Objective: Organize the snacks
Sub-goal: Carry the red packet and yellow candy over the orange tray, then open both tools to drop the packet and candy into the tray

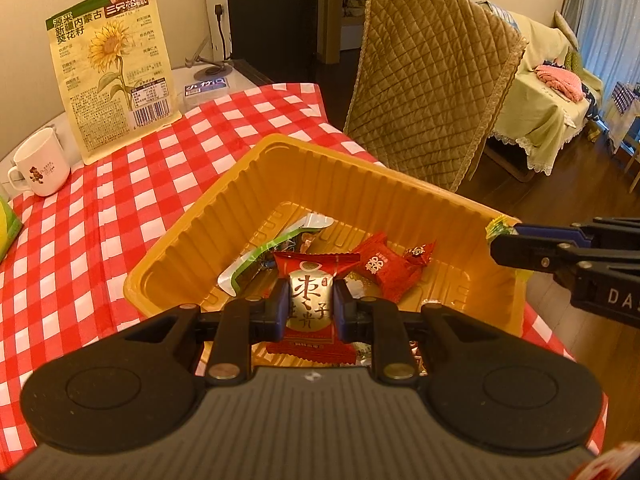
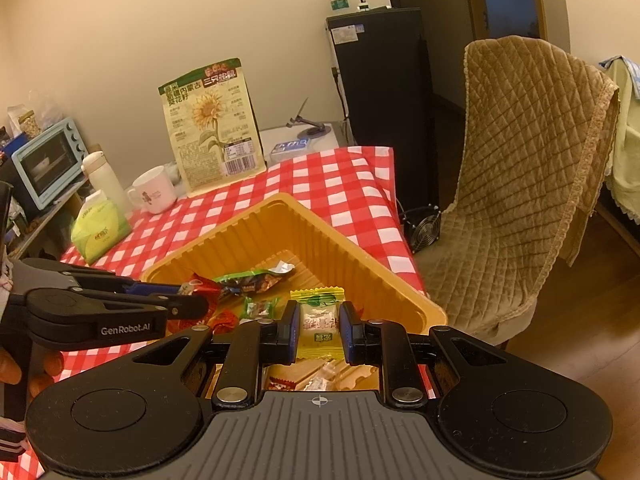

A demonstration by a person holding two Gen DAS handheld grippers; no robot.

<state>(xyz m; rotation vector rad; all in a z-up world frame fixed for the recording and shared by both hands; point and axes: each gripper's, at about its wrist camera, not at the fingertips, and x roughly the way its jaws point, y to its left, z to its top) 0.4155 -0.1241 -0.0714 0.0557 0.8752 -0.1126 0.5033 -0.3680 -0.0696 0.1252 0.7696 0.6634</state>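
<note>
An orange plastic tray (image 1: 360, 184) sits on the red-checked table and holds several wrapped snacks. My left gripper (image 1: 310, 306) is shut on a red-and-silver date snack packet (image 1: 310, 300) and holds it over the tray's near side. A red candy (image 1: 384, 268) and a green-white wrapper (image 1: 276, 250) lie in the tray. My right gripper (image 2: 320, 326) is shut on a yellow snack packet (image 2: 320, 320) above the tray (image 2: 320, 232). In the left wrist view the right gripper (image 1: 496, 240) enters from the right, at the tray's right rim. In the right wrist view the left gripper (image 2: 192, 300) enters from the left.
A sunflower-seed bag (image 1: 114, 68) stands at the table's far side beside a white mug (image 1: 38, 168). A green tissue pack (image 2: 100, 232), a thermos (image 2: 102, 176) and a toaster oven (image 2: 48, 160) are at the left. A quilted chair (image 2: 520, 184) stands right of the table.
</note>
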